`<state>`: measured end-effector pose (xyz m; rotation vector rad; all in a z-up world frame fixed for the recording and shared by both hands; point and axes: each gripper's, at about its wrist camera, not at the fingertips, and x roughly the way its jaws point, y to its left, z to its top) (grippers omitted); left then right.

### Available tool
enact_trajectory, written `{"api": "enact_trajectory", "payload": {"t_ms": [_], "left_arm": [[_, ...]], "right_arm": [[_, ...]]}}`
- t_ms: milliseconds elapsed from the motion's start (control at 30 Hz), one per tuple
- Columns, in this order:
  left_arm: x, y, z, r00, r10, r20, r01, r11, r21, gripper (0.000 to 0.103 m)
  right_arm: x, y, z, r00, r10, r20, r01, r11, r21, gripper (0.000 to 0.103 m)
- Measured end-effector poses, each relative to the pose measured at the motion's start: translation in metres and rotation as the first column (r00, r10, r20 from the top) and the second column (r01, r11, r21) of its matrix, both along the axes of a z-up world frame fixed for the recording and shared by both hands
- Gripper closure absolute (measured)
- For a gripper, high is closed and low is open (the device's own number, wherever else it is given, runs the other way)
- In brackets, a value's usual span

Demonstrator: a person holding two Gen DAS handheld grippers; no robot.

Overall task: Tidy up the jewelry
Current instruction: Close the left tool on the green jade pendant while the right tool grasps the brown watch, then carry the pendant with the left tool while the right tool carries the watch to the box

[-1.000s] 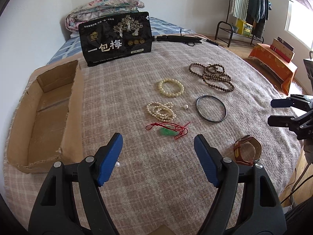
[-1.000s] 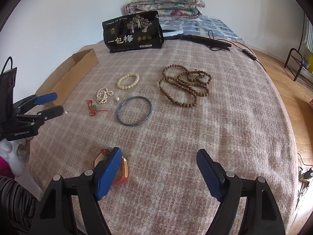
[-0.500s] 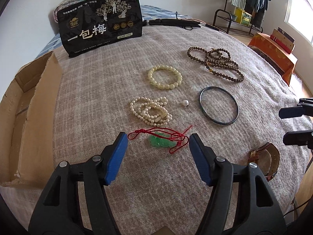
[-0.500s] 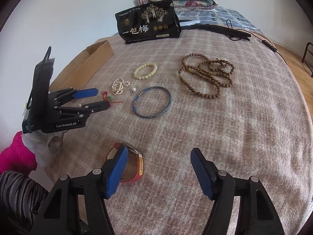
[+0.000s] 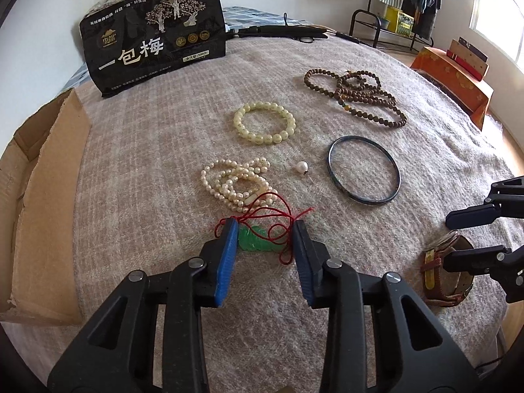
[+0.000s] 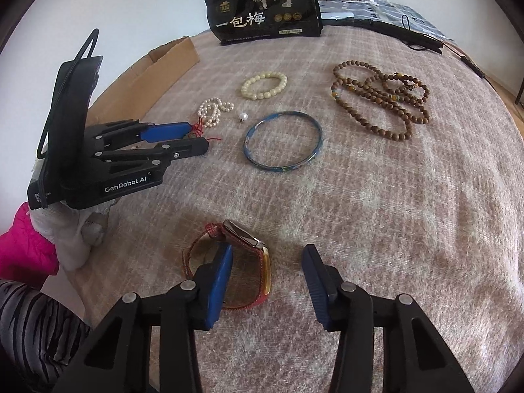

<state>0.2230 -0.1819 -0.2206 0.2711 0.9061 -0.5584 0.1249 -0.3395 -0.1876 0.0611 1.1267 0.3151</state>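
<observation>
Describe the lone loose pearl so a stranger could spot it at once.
On the checked beige blanket, look between the heap of small white pearl strands and the thin dark blue bangle. The single white pearl lies alone there, unstrung.

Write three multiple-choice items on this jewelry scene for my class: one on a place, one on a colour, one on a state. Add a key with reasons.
1. What lies between the left gripper's fingers?
A. bangle
B. green pendant
C. watch

2. What colour is the bangle?
A. blue
B. yellow
C. white

3. How is the right gripper?
A. shut on the watch
B. open
C. holding beads

Key: B, the green pendant on its red cord sits between the pads; A, its rim shows blue; B, the jaws stand apart, one finger inside the watch strap.
</observation>
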Motion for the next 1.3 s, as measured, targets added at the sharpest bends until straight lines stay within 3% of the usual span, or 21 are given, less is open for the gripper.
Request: {"api": "enact_trajectory", "payload": {"t_ms": [233, 433, 767, 1300], "left_arm": [[-0.002, 0.001, 0.002, 1.000, 0.005, 0.002, -0.005, 1.000, -0.013, 0.070], [-0.005, 0.008, 0.006, 1.000, 0.024, -0.003, -0.024, 0.999, -0.039, 0.070], [-0.016, 0.018, 0.025, 0.999, 0.037, 0.033, -0.034, 0.997, -0.074, 0.070], [-0.028, 0.069, 0.093, 0.983, 0.110, 0.146, -0.089, 0.986, -0.142, 0.070]], "right_arm": [[-0.002, 0.010, 0.001, 1.000, 0.026, 0.003, -0.026, 0.999, -0.038, 0.083], [-0.004, 0.011, 0.004, 1.000, 0.019, 0.015, -0.018, 0.999, -0.036, 0.093], [-0.009, 0.006, 0.016, 0.999, -0.019, 0.051, 0.021, 0.999, -0.041, 0.093], [-0.019, 0.019, 0.064, 0.989, -0.024, 0.148, 0.034, 0.997, -0.063, 0.093]]}}
